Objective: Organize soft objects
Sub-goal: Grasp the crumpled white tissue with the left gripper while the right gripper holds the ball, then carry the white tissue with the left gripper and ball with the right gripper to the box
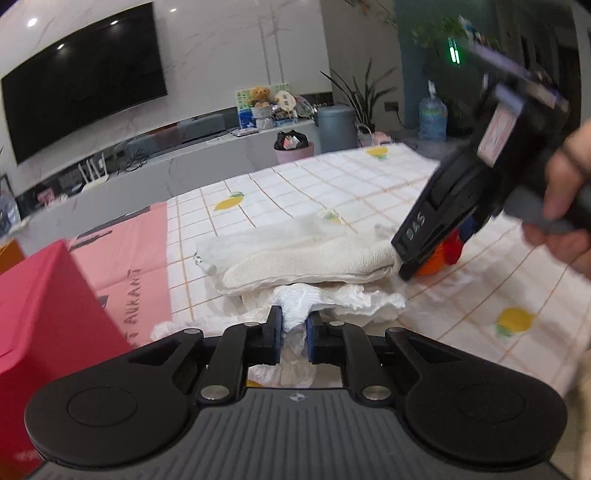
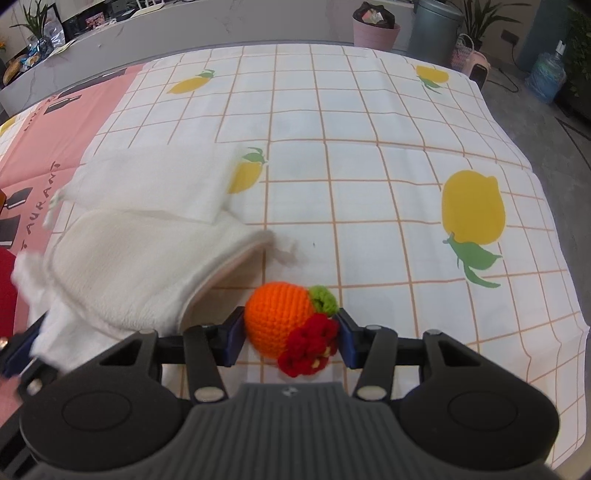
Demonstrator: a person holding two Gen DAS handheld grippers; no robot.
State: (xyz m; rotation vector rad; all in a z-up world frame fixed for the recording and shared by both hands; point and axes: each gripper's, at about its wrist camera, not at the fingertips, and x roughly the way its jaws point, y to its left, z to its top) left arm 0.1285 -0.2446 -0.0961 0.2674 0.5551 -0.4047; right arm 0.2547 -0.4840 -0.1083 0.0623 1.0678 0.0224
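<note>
My left gripper point(image 1: 294, 332) is shut on a bunched edge of a white cloth bag point(image 1: 295, 302). A fluffy white pouch point(image 1: 306, 258) lies on it, its mouth open toward the right. In the right wrist view the pouch point(image 2: 122, 273) lies left of my right gripper point(image 2: 291, 332), which is shut on an orange crocheted fruit point(image 2: 277, 317) with a green leaf and red flowers, just outside the pouch's opening. The right gripper point(image 1: 424, 266) also shows in the left wrist view, at the pouch's right end. A flat white cloth point(image 2: 159, 184) lies behind the pouch.
The table wears a white checked cloth with lemon prints point(image 2: 369, 147) and a pink cloth point(image 1: 129, 251) on the left. A red box point(image 1: 48, 306) stands at the near left. Bins point(image 2: 376, 29) and plants stand beyond the far edge.
</note>
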